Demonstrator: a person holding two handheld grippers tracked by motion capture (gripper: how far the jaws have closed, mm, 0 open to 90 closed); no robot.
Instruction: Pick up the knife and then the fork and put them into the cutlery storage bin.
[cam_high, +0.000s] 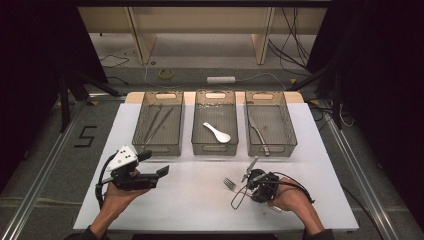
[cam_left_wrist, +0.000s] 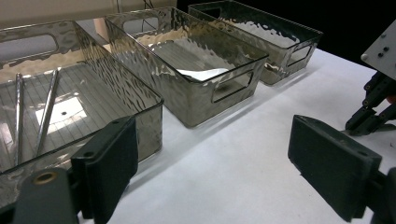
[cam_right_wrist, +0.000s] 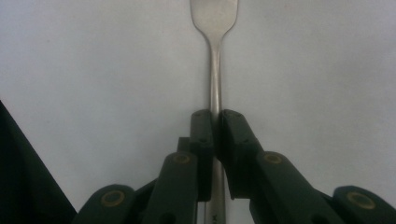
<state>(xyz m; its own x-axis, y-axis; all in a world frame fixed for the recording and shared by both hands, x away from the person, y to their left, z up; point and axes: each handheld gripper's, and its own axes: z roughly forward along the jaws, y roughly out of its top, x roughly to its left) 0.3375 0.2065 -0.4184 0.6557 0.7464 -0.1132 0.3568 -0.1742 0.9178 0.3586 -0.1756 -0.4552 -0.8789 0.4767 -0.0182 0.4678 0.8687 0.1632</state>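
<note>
Jaws of the right gripper (cam_right_wrist: 215, 140) press together on the handle of a fork (cam_right_wrist: 215, 70), pinching it about midway; its head points away from the gripper over the white table (cam_right_wrist: 93, 70). In the high view the right hand (cam_high: 290, 197) comes in from the bottom right, forearm angled inward, with the gripper (cam_high: 250, 175) aimed toward the table's middle and the fork (cam_high: 230, 183) lying near the front, well short of the three bins. The left hand (cam_high: 117, 192) enters from the bottom left and holds the left gripper (cam_high: 162, 172) level above the table, pointing right. Its jaws stand spread wide with nothing between them, just in front of the left bin (cam_left_wrist: 116, 84), which holds two thin metal rods (cam_left_wrist: 46, 109).
</note>
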